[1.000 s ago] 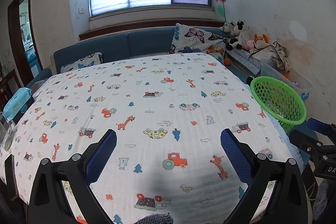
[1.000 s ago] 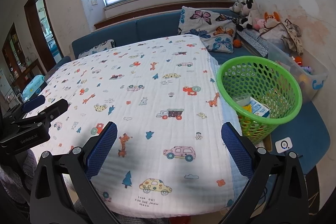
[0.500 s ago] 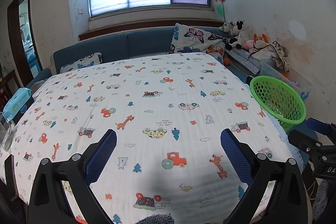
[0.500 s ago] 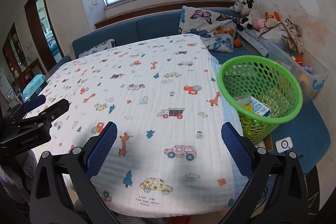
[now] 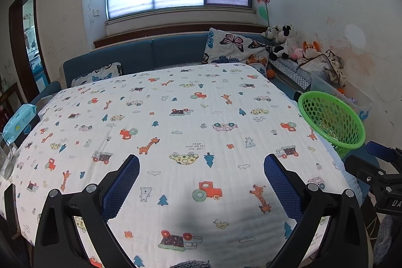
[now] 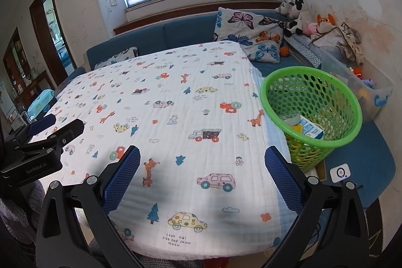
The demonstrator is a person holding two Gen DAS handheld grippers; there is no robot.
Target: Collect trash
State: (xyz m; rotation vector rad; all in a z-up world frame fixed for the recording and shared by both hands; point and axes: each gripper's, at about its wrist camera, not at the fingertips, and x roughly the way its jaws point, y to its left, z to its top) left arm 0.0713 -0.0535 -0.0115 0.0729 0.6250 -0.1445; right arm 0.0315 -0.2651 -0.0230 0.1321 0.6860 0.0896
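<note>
Left wrist view: the left gripper [image 5: 201, 163] hovers over the near edge of the table [image 5: 176, 117], its blue-padded fingers [image 5: 120, 189] spread wide with nothing between them. The table carries a white cloth printed with cars, giraffes and trees. A green basket [image 5: 331, 122] stands off the table's right side, just beside the edge. A blue wipes pack [image 5: 21, 118] lies at the far left edge. The right gripper [image 5: 377, 167] shows partly at the right margin.

Right wrist view: the right gripper [image 6: 202, 162] hangs above the table's near right corner, jaws wide apart and empty. The green basket [image 6: 311, 102] sits right of the table, near this gripper; inside it lie a white-and-blue carton [image 6: 311, 129], a clear cup [image 6: 289, 118] and a yellow scrap. The left gripper [image 6: 45, 135] appears at the left. A butterfly cushion [image 6: 251, 34] rests on the blue sofa [image 6: 181, 32] at the far side.
</note>
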